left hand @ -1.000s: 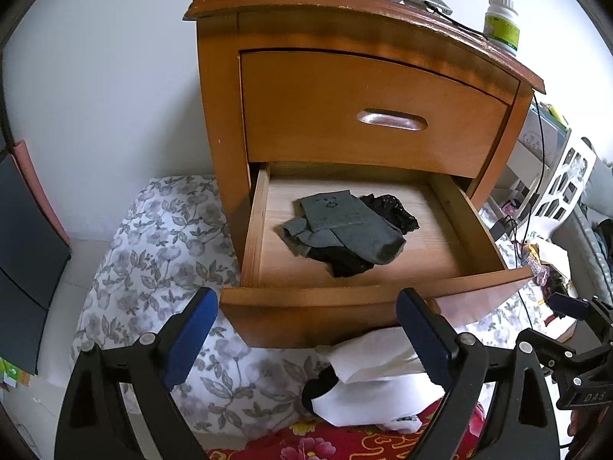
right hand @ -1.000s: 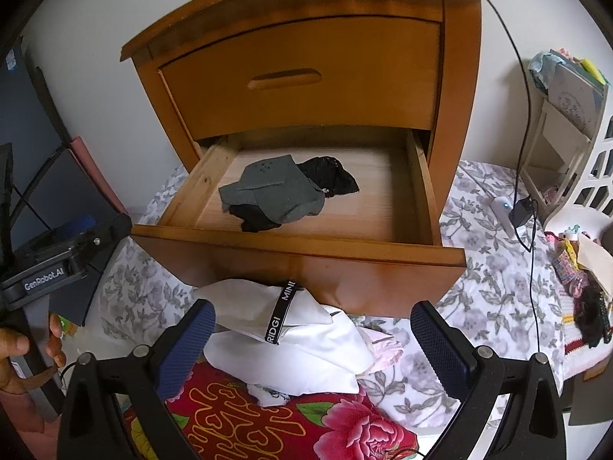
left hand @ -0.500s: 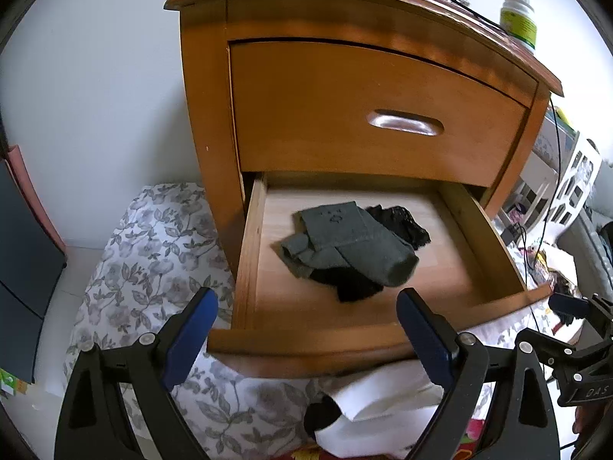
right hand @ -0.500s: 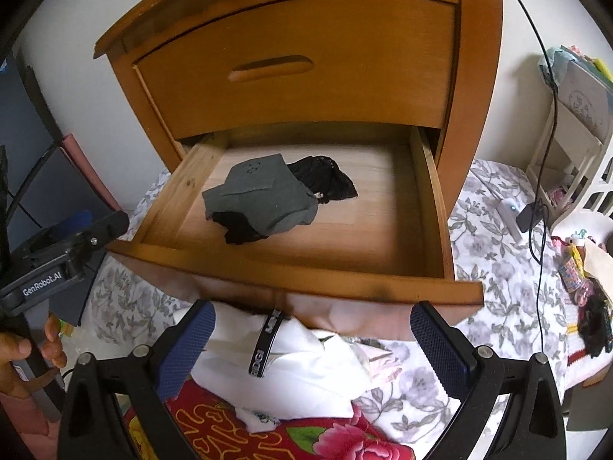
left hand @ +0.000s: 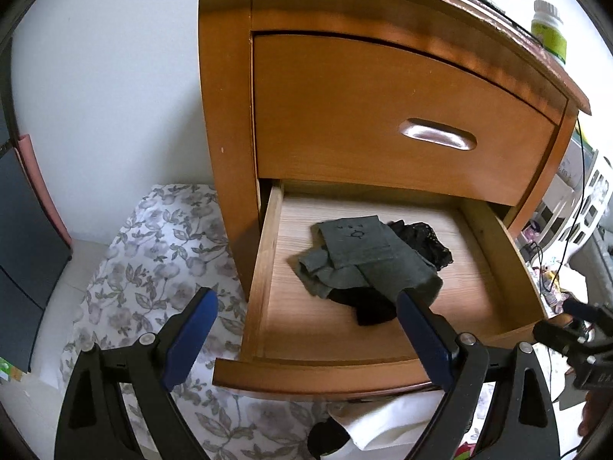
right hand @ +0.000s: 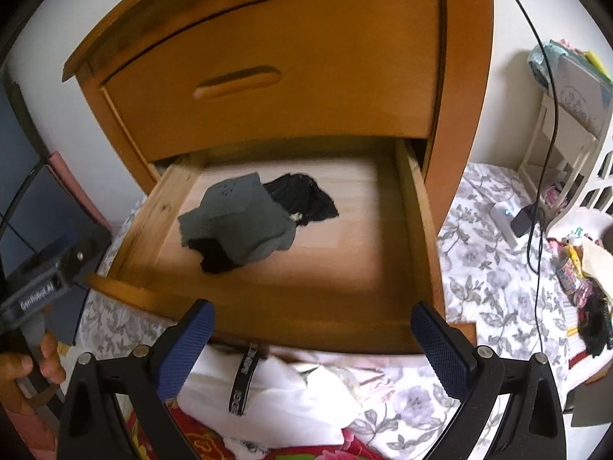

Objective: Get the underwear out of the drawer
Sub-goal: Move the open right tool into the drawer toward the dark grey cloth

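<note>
Inside the open drawer: grey underwear lies crumpled near centre-left, on top of a black garment that pokes out far-right and near.
Change: both views sit closer and higher over the lower drawer vs 1 s ago; drawer floor fills more of each frame. Right view is smeared, so that claw seems to be moving.
Meaning: approach phase, reach-in looks imminent; nothing lifted yet, underwear not touched.
Left claw: spread wide, empty; right finger overlaps near edge of grey pile in view, contact can't be confirmed. Left finger hangs outside drawer's left wall.
Right claw: spread wide, empty, over drawer front; pile lies far-left of it.
In the way: drawer front lip between claws and cloth; upper drawer is closed and overhangs the far part, so entry prob. needs to come from above and near. Grey and black pieces overlap, risk of pinching both.
Around: white clothing w/ black waistband below drawer front, floral sheet left, red patterned cloth near, bottle on nightstand top, cable down right side, white rack far right.
Also: person's hand at left holds the other device's handle.
</note>
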### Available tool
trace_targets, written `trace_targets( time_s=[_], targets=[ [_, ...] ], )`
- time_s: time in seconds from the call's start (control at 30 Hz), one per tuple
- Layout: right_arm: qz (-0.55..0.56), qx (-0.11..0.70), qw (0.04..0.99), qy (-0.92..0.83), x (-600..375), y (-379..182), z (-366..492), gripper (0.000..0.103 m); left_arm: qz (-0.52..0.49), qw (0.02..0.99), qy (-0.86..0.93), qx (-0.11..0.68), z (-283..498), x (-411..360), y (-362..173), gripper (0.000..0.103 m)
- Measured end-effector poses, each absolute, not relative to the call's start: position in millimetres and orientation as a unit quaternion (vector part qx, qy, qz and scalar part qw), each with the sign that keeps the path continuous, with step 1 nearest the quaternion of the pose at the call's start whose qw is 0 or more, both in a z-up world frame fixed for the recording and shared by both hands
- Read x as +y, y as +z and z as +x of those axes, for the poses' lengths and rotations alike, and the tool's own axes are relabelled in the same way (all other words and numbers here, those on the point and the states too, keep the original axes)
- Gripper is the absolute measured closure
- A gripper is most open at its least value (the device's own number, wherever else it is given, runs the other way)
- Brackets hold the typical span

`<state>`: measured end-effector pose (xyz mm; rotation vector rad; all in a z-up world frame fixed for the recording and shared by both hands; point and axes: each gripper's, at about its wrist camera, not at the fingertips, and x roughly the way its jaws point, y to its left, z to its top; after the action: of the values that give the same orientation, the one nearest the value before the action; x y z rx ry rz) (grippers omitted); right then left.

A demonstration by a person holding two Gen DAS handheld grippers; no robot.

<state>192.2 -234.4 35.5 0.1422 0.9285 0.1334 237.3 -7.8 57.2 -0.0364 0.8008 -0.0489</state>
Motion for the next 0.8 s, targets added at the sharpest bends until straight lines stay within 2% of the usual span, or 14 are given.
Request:
trace_targets(
  time_s=[0.8],
  targets=[
    [0.024,0.429,0.897,0.104,-205,75,247,0.000,-0.010,0.925,-0.013,0.379,246,6,60,0.008]
  ],
)
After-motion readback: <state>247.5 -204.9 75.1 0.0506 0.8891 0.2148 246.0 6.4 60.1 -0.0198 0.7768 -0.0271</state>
